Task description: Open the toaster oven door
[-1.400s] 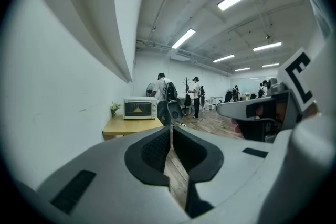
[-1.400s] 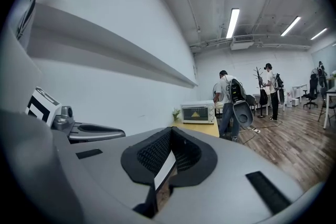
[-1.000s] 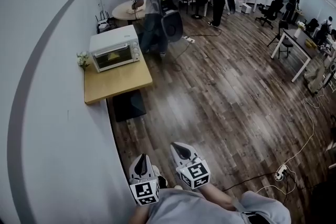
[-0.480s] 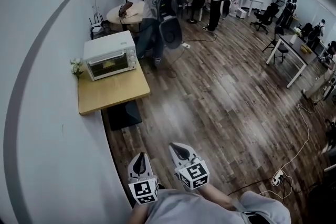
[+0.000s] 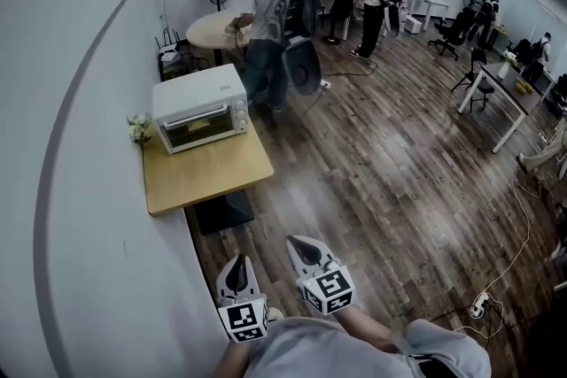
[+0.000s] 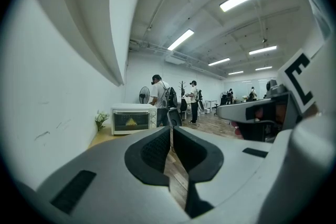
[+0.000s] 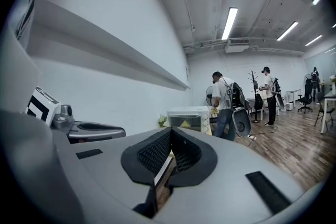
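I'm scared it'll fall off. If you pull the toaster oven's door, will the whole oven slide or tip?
Probably not tip: the toaster oven looks wide, low and boxy. It might slide a little on the smooth wooden table.

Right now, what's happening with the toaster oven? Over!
Left gripper, right gripper: shut, empty, well short of the toaster oven. Door closed. Person stands just beyond its table.
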